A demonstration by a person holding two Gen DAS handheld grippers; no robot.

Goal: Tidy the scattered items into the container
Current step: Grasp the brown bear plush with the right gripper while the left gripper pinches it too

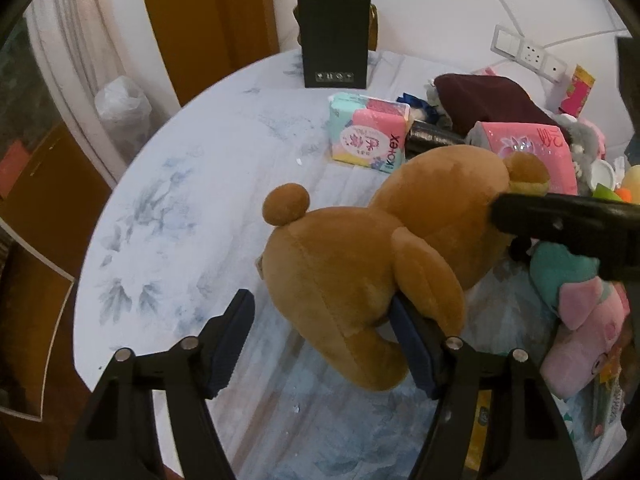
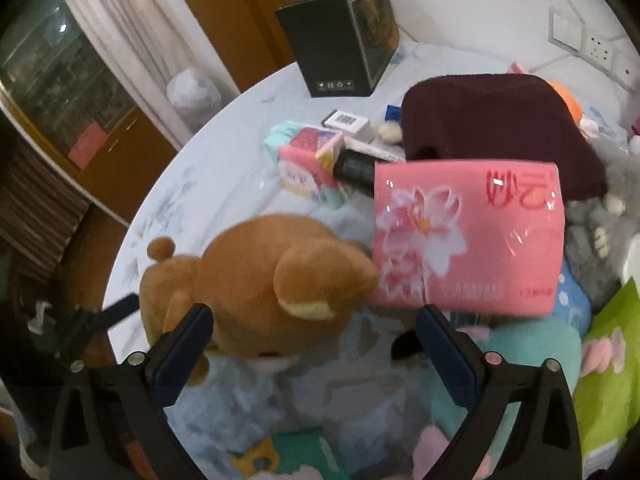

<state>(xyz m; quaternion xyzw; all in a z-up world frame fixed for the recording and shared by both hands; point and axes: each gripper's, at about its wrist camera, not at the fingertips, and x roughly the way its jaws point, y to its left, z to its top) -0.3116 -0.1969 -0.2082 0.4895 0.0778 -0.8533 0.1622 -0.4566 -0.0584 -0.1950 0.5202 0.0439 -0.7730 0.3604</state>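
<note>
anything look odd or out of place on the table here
The brown bear lies tipped over on its side rather than sitting up, and the pink tissue pack rests askew, propped on the clutter behind the bear. Nothing looks spilled or damaged.

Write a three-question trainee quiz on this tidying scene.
1. True or false: the left gripper is shut on the brown bear.
2. What is the colour of the tissue pack behind the bear's head?
3. The dark box stands: A) at the table's far edge, B) on the bear, C) between the right gripper's fingers.

Key: 1 false, it is open around the bear's leg; 2 pink; 3 A.
</note>
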